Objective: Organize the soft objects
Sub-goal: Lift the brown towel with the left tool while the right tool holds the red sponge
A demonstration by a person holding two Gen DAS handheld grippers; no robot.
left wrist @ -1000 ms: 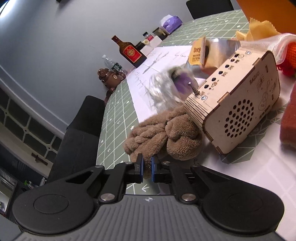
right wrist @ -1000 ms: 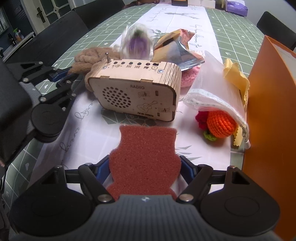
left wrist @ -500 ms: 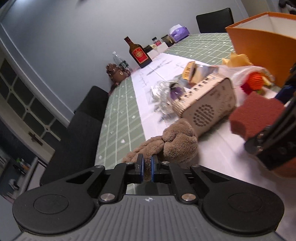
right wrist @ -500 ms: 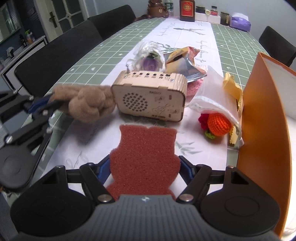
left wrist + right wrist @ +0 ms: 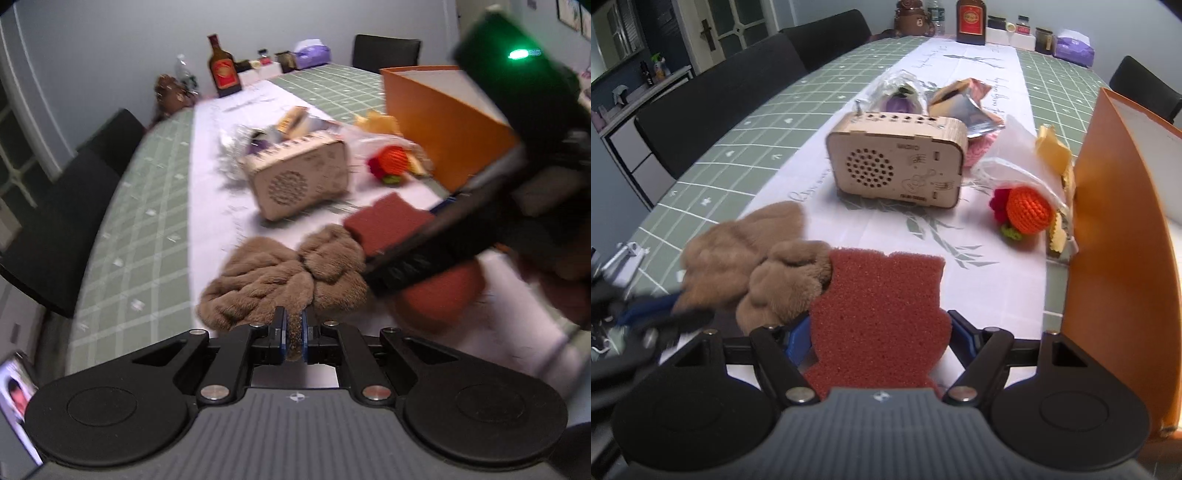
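L tongs (image 5: pixel 291 338): jaws nearly shut, pinching a bit of brown fluffy cloth (image 5: pixel 284 280) between the blue pads; pointing down and fwd.
R tongs (image 5: pixel 877 341): jaws wide, pressed on both sides of a red sponge (image 5: pixel 882 310); pointing down and fwd.
L vs R: close together; R tongs cross the right side of L view, blurry; L tongs blurry at lower left of R view.

Landmark: wooden radio (image 5: pixel 897 162), upright on the table runner (image 5: pixel 960 258). Behind it lie a wrapped plush (image 5: pixel 903 98) and a foil packet (image 5: pixel 964 107). To its right, a crocheted ball (image 5: pixel 1028 210) in a mesh bag, then the open box (image 5: pixel 1115 236) (standing at the table edge). Before it, left: furry cloth (image 5: pixel 753 269), touching the sponge (image 5: pixel 882 314).
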